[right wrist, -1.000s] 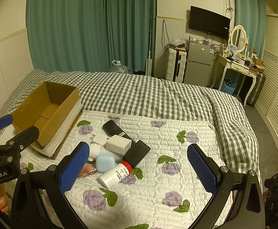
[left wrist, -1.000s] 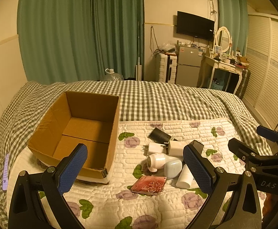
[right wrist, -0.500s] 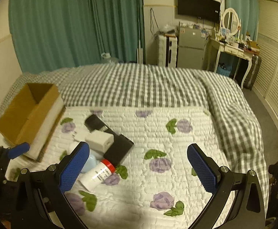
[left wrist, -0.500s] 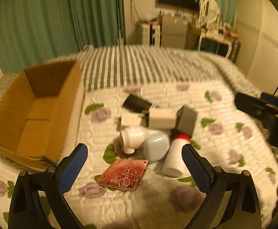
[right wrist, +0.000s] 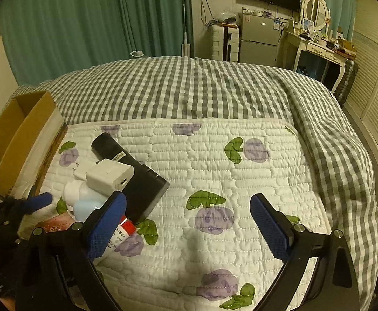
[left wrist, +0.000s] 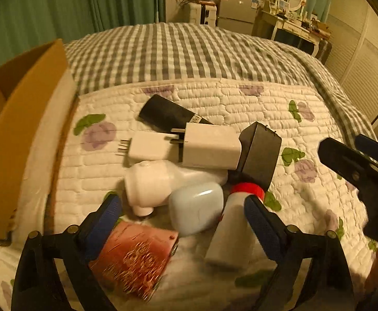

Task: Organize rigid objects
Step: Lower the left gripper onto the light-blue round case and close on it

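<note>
On the quilted floral bed cover (left wrist: pixel 253 98), left hand-held gripper (left wrist: pixel 181 223) has dropped close over the pile, jaws wide open, straddling the pale blue rounded plastic case (left wrist: pixel 195 211) and red patterned flat card (left wrist: pixel 134 256). Likely about to grab one. Brown cardboard box (left wrist: pixel 15 134) sits left, apparently nothing moved in yet. Right hand-held gripper (right wrist: pixel 186 223) hangs open over bare quilt, holding nothing.

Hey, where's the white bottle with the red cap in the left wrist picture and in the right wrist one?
Left wrist: white bottle lies lower centre, beside the right pad of the left tongs.
Right wrist: lower left, partly behind the left pad of the right tongs.
Shared landmark: cardboard box, far left in both.
</note>
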Tool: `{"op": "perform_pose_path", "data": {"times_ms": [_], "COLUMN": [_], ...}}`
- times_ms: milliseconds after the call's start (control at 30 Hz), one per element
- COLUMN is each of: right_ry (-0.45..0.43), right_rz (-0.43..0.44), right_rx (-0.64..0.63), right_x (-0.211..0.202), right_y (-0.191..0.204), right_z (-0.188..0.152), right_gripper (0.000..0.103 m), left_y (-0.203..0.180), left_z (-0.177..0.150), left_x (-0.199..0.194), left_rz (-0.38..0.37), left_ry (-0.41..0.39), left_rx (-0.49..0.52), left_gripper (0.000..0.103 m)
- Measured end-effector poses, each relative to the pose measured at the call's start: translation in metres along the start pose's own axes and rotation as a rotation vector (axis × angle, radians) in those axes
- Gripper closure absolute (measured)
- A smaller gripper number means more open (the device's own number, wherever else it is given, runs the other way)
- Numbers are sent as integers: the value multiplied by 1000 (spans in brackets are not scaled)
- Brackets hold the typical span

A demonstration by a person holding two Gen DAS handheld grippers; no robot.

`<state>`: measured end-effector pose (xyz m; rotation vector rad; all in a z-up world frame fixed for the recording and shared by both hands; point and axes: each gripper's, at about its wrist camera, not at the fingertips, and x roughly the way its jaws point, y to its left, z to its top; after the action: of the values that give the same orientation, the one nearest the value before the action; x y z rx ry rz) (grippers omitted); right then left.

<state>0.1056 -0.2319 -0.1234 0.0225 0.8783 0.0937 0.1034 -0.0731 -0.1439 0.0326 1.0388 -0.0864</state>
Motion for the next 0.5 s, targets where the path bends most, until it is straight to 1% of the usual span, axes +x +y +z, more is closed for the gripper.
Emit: {"op": "perform_pose_path", "data": {"times_ms": [33,67,133,167,200,233,267,300,333,367,433,500], "right_ry": [1,3,3,3,1,1,0,-1,-1,-2,-4,-8], "right_rz": [1,2,3,3,3,3,3,4,5,5,8,10], "right_rx": [0,0,-1,-1,-1,0,0,0,0,1,-1,-5], "right_x": [0,0,0,-1,-1,-2,-2,-3,-3,-4,-5,-6], "right_y": [0,0,1,1,1,1,1,2,2,3,4,5], "right_z": [0,0,0,1,1,1,1,1,1,2,1,1], "right_gripper": [6,6,6,6,6,6,6,6,6,6,6,6], "left_y": [-2,-2,-3,-3,-2,0,3,4,5,4,0,-1], "left_z": [2,3,3,3,2,-1,-2,-2,-3,-3,-2,-1], "left_x": [4,6,6,6,5,4,4,5,7,7,9,12], "left_rz": [-3,-7,12,21,45,55,31,-22,-45,-41,-35,-63], "left_ry": [4,11,11,11,15,26,35,59,74,75,71,78], "left_rx": [-6,-13,-23,-23,-25,-35,-48,-64,-83,-89,-71,-73], "left_gripper": [14,15,19,29,35,43,58,63,63,63,63,63]}}
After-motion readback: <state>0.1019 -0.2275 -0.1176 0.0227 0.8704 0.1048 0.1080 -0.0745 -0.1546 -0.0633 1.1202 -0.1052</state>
